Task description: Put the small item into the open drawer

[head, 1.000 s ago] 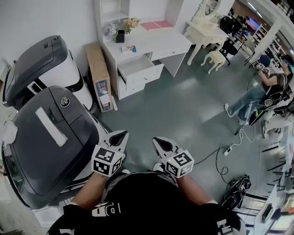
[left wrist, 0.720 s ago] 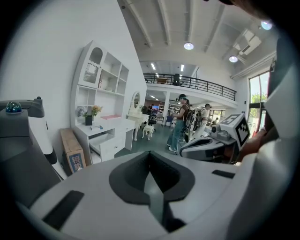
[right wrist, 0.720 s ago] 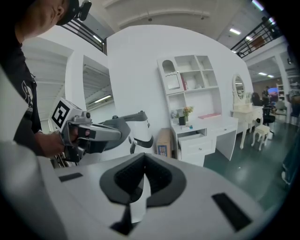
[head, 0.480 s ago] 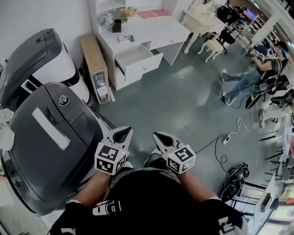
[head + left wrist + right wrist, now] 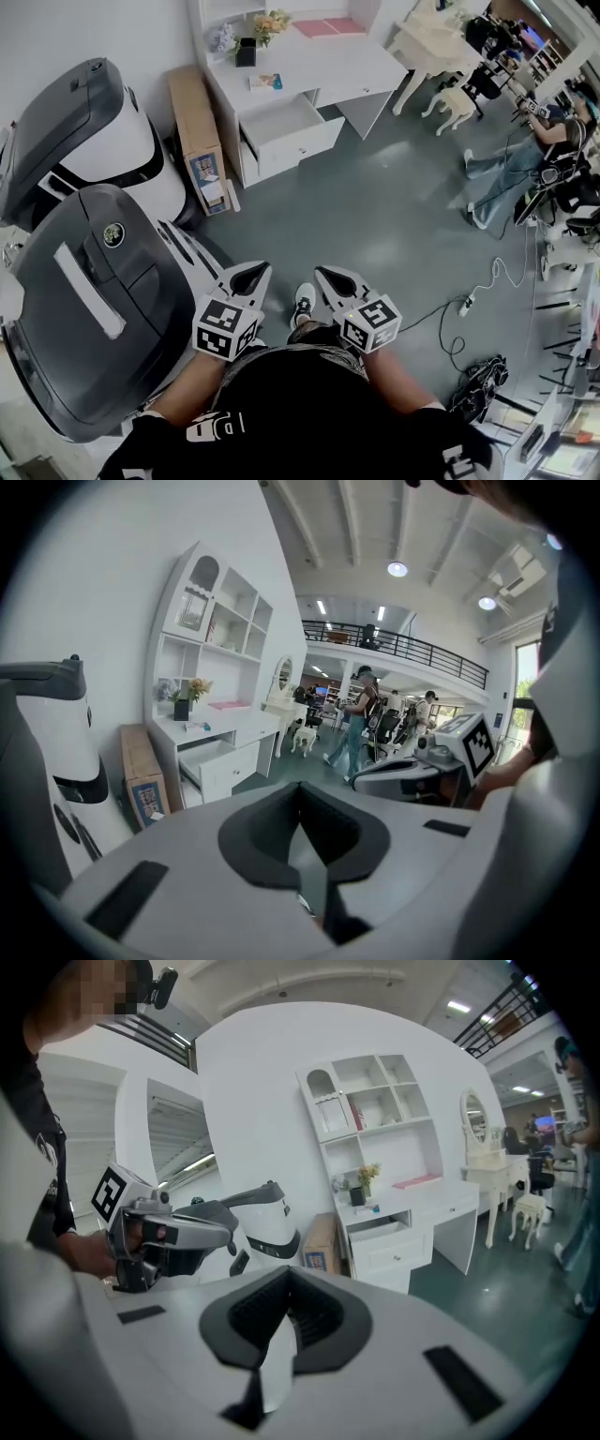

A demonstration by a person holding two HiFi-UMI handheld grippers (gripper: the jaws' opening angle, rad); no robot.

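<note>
A white desk [image 5: 309, 70] stands across the room with its drawer [image 5: 292, 124] pulled open. A small blue and white item [image 5: 265, 82] lies on the desktop above the drawer. My left gripper [image 5: 248, 276] and right gripper [image 5: 330, 278] are side by side in front of my body, far from the desk. Both are shut with nothing between the jaws. In the left gripper view, the left gripper [image 5: 302, 822] faces the desk, and the open drawer [image 5: 217, 758] shows beyond it. In the right gripper view, the right gripper [image 5: 286, 1321] faces the open drawer [image 5: 384, 1230] and the item [image 5: 373, 1209].
Two large grey and white machines [image 5: 89, 281] stand close on my left. A cardboard box [image 5: 202, 150] leans beside the desk. A white dressing table with a stool [image 5: 441, 56] and seated people [image 5: 525, 178] are at the right. Cables and a power strip [image 5: 467, 302] lie on the green floor.
The person has stepped toward the desk; a white shoe now shows between the grippers and the machines have slid back on the left. Both grippers stay shut and empty.
</note>
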